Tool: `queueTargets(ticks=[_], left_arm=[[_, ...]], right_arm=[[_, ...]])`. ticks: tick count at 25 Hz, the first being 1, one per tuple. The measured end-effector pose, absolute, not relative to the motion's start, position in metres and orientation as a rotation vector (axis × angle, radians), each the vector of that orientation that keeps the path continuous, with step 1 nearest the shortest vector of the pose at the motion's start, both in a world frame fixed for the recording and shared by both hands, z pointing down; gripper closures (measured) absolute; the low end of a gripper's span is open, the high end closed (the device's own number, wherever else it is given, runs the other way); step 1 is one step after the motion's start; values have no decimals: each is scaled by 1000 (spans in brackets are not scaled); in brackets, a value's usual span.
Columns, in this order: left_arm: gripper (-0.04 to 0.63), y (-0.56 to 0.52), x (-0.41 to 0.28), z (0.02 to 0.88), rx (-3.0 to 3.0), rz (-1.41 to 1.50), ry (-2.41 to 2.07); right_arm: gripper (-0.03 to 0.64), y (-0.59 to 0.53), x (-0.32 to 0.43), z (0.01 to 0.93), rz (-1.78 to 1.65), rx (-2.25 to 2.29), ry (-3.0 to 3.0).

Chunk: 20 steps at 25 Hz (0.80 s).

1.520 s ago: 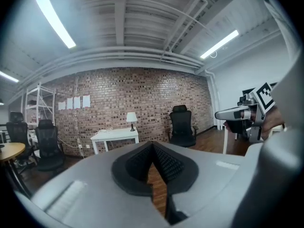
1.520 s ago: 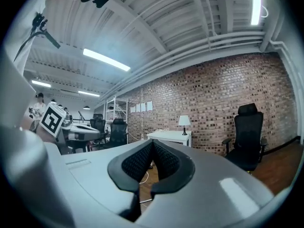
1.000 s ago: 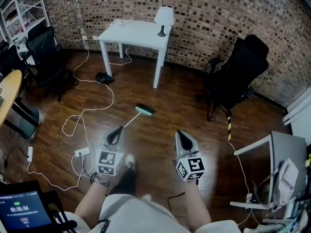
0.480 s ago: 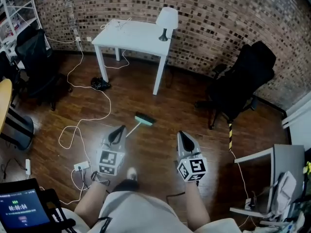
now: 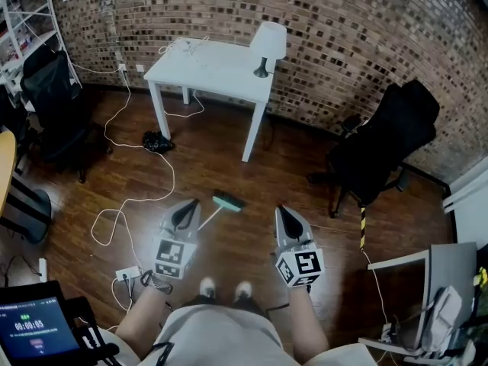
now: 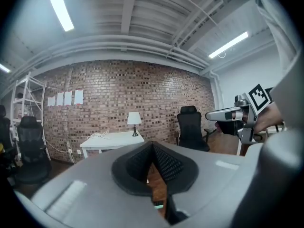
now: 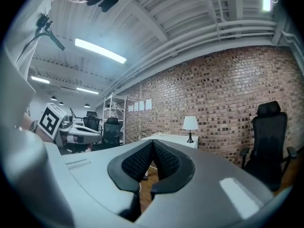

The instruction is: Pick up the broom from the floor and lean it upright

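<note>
Approach stage, head view: broom (image 5: pixel 226 200) is lying flat on wood floor (image 5: pixel 252 155), teal head toward white table (image 5: pixel 206 69), handle angling back until L gripper (image 5: pixel 186 210) is hiding its end. L gripper & R gripper (image 5: pixel 282 213) are hovering side by side above floor, each w/ pads pressed together on nothing, prob. carried idle since pickup isn't begun. Brick wall (image 5: pixel 343 21) is offering a likely leaning spot.
</note>
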<state>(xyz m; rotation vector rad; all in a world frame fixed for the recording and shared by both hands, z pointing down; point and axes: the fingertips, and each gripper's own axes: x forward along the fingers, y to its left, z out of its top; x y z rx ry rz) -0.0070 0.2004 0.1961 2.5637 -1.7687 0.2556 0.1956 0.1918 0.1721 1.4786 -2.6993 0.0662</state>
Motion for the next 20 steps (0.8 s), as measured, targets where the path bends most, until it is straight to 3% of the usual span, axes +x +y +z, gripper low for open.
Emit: queueTargets(ticks=[20], left_arm=[[599,149,21,202,2532,305,-1780]], right_arm=[[603,135,217,172,123,1437,-2751]])
